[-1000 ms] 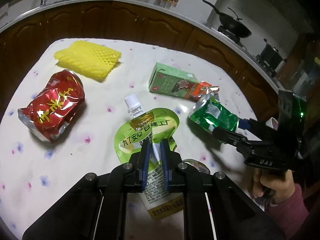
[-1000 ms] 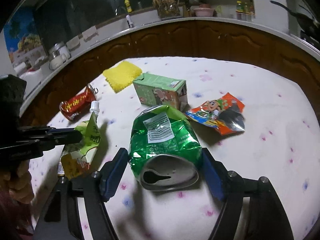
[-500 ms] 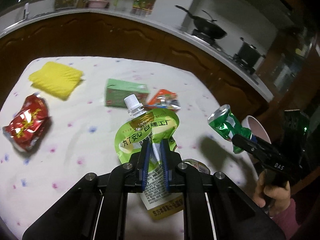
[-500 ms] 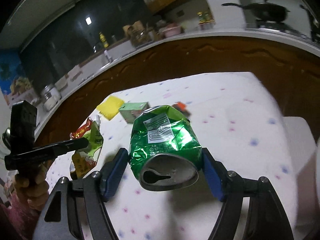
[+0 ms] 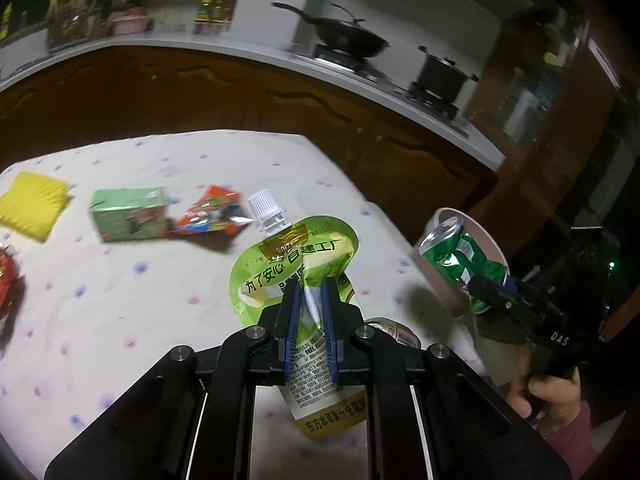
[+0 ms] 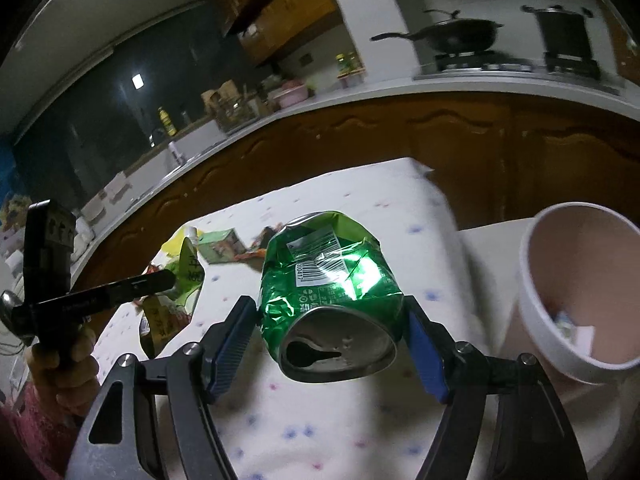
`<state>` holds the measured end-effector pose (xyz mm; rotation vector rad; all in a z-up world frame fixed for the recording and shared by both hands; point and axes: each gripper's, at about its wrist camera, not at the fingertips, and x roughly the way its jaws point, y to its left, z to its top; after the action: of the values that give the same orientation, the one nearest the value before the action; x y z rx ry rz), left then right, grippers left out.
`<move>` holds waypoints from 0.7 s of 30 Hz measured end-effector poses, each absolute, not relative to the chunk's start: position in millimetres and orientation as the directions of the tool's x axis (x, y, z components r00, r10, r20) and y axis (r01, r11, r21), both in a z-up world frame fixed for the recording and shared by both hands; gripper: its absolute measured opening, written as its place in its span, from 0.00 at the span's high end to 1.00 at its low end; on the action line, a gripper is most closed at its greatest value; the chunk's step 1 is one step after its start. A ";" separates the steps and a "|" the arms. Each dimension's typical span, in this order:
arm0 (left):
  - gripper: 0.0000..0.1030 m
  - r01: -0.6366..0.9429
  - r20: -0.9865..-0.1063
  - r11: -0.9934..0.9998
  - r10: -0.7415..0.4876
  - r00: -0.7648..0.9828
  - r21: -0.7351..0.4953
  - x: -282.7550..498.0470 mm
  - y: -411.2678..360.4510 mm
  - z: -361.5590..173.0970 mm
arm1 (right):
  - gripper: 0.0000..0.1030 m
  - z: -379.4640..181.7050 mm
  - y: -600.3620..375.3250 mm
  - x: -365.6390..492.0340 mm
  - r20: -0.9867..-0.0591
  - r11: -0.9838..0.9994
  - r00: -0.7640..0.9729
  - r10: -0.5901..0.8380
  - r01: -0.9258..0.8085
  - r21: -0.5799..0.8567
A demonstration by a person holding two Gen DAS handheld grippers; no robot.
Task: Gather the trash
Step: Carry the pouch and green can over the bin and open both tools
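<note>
My left gripper [image 5: 309, 300] is shut on a green spouted drink pouch [image 5: 292, 264] and holds it above the table; the pouch also shows in the right wrist view [image 6: 188, 276]. My right gripper [image 6: 330, 324] is shut on a crushed green can [image 6: 332, 280] and holds it in the air beside the white bin [image 6: 532, 320]. In the left wrist view the can [image 5: 460, 260] is at the bin's mouth [image 5: 492, 240], past the table's right edge.
On the flowered tablecloth [image 5: 140, 280] lie a green carton [image 5: 128, 214], an orange snack wrapper [image 5: 208, 216], a yellow foam net [image 5: 32, 200] and a red crushed can [image 5: 8, 284]. Another can [image 5: 394, 330] sits under the pouch. Wooden cabinets and a stove stand behind.
Both grippers have swung right, away from the table's middle. The green can has travelled from over the table to the mouth of the white bin. The pouch stays held.
</note>
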<state>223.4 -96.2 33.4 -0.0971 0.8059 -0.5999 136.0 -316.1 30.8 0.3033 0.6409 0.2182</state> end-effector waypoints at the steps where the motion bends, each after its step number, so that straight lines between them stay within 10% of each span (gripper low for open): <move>1: 0.90 0.482 -0.646 0.823 -0.548 0.531 -0.301 222.9 -105.4 35.9 | 0.28 31.6 -322.0 132.2 -0.549 0.934 0.786 0.284 -0.097 0.344; 21: 0.90 0.625 -0.625 0.732 -0.628 0.464 -0.271 215.4 -234.1 54.8 | 0.28 33.8 -434.0 81.1 -0.535 0.925 0.840 0.083 0.135 0.356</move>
<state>215.4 -234.1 54.8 -0.0040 0.7690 -0.7700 81.1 -434.0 33.8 0.3946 0.5759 -0.0278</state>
